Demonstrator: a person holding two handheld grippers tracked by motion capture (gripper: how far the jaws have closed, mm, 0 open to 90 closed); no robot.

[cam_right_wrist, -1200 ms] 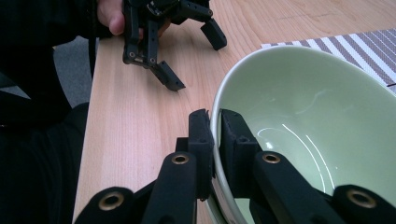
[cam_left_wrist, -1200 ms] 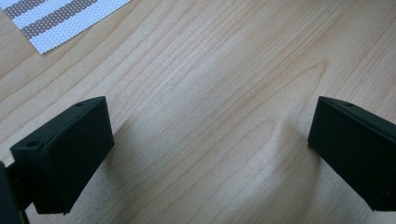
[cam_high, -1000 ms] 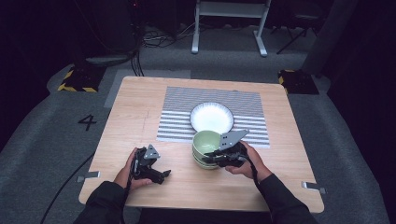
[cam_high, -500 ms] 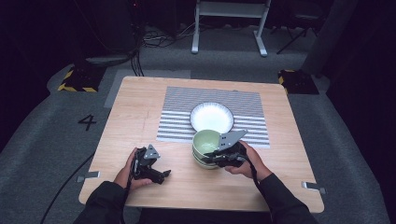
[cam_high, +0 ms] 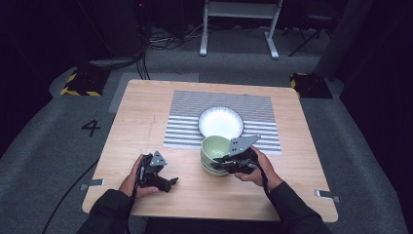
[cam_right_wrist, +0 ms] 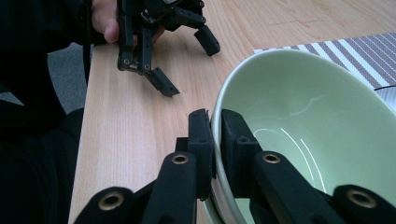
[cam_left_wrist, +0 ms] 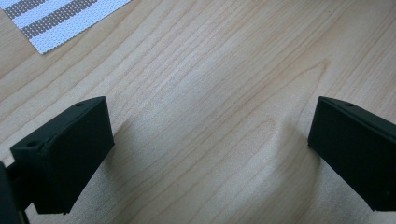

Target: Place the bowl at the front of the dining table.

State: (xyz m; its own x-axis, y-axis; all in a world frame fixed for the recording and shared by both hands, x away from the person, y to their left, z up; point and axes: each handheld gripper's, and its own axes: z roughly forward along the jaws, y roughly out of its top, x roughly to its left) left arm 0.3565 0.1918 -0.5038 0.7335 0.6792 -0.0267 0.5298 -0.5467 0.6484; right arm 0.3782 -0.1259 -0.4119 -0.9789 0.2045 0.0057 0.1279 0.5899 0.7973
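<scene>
At the near edge of the pale wooden table (cam_high: 146, 107), a person's two dark-sleeved forearms come in, each hand holding a black two-jaw gripper. The left gripper (cam_high: 168, 183) rests low over bare wood at the near left, its jaws spread wide with nothing between them; in the left gripper view both jaws stand far apart above the wood grain. To its right, the right gripper (cam_right_wrist: 214, 140) pinches the near rim of the top pale green ceramic bowl (cam_high: 214, 146), one jaw outside the wall and one inside, pressed tight against it. That bowl sits nested on a short stack of similar green bowls (cam_high: 210, 168), just at the near edge of a grey-and-white striped placemat (cam_high: 185, 122). Just beyond the stack, a round white plate (cam_high: 220, 122) lies on the placemat. Compared with a second ago, nothing has shifted: both hands and the bowl sit where they were, and the grip is unchanged. This reads as a settled hold on the rim, so the top bowl seems ready to be lifted off the stack, though it is not yet raised.
</scene>
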